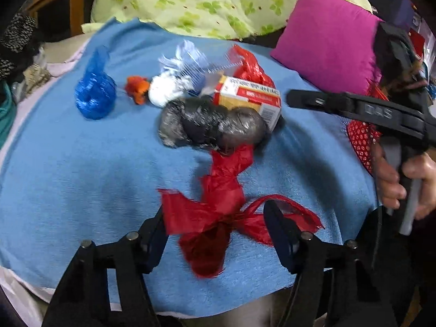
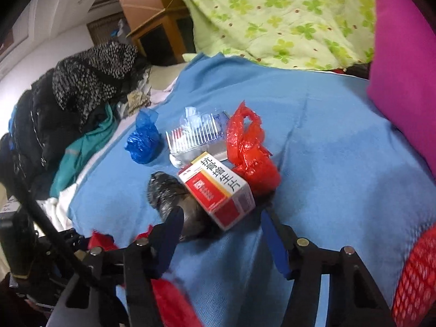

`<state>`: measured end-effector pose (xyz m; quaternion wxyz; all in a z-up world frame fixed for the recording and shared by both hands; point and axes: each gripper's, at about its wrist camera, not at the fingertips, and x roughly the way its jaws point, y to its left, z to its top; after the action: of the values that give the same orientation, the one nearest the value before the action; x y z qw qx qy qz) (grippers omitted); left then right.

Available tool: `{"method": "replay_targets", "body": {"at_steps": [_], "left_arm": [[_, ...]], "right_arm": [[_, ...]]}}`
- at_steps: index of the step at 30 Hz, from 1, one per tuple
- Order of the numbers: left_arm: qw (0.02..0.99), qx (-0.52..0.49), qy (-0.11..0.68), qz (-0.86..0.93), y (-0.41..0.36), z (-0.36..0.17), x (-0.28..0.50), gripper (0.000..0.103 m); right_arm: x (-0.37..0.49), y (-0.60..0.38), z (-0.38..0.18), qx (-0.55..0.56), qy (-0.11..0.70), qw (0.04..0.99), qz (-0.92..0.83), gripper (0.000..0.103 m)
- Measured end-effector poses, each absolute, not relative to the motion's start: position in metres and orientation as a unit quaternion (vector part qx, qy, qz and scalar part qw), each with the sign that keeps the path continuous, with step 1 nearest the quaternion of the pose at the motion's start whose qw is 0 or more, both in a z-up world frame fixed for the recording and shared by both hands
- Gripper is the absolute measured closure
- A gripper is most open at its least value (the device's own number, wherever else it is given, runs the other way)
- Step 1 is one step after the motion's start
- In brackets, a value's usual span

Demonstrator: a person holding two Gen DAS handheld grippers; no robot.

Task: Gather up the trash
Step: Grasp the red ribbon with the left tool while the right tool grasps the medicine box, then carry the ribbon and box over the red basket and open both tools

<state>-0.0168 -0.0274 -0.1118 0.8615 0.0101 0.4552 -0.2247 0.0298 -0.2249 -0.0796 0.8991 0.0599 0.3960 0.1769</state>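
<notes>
A blue towelling cloth (image 1: 81, 177) spread on the bed carries the trash: a crumpled black plastic bag (image 1: 209, 125) lying crosswise, and a red-and-yellow cardboard medicine box (image 2: 218, 190) resting on it, long axis running away toward the green clover quilt (image 1: 204, 0). The left tool (image 1: 215, 229) stands spread around a torn red plastic bag (image 1: 215, 218), its pads apart from it. The right tool (image 2: 220, 234) stands spread before the box and black bag, gripping nothing.

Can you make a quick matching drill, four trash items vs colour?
Items:
1. knotted bag far left
2. carton
3. crumpled bag against the carton
4. comb tray

Colours:
A. clear
B. dark grey
C. blue
D. red, yellow and white

Pairs: 1-C, 2-D, 3-B, 4-A
</notes>
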Motion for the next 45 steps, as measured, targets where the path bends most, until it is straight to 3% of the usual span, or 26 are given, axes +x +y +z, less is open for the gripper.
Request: {"method": "replay_targets", "body": {"at_steps": [8,11,15,32,39,45], "left_arm": [[0.849,-0.006,0.474,-0.236,-0.032,-0.129,-0.005,0.037],[0.841,-0.012,0.486,-0.239,-0.031,-0.135,-0.002,0.06],[0.838,-0.03,0.486,-0.245,-0.026,-0.137,0.0,0.069],[0.876,-0.018,0.389,-0.284,-0.027,-0.073,-0.036,0.072],[0.888,-0.001,0.332,-0.317,-0.067,-0.002,-0.047,0.072],[0.889,0.005,0.273,-0.367,-0.139,0.066,-0.046,0.072]], "right_arm": [[0.069,-0.21,-0.104,0.036,0.415,0.887,0.201,0.04],[0.071,-0.201,-0.108,0.03,0.413,0.884,0.216,0.042],[0.064,-0.194,-0.107,0.027,0.409,0.883,0.229,0.043],[-0.033,-0.264,-0.028,0.109,0.264,0.947,0.147,0.043],[-0.109,-0.328,0.028,0.154,0.173,0.969,0.084,0.043],[-0.162,-0.402,0.054,0.18,0.142,0.973,0.01,0.043]]}}
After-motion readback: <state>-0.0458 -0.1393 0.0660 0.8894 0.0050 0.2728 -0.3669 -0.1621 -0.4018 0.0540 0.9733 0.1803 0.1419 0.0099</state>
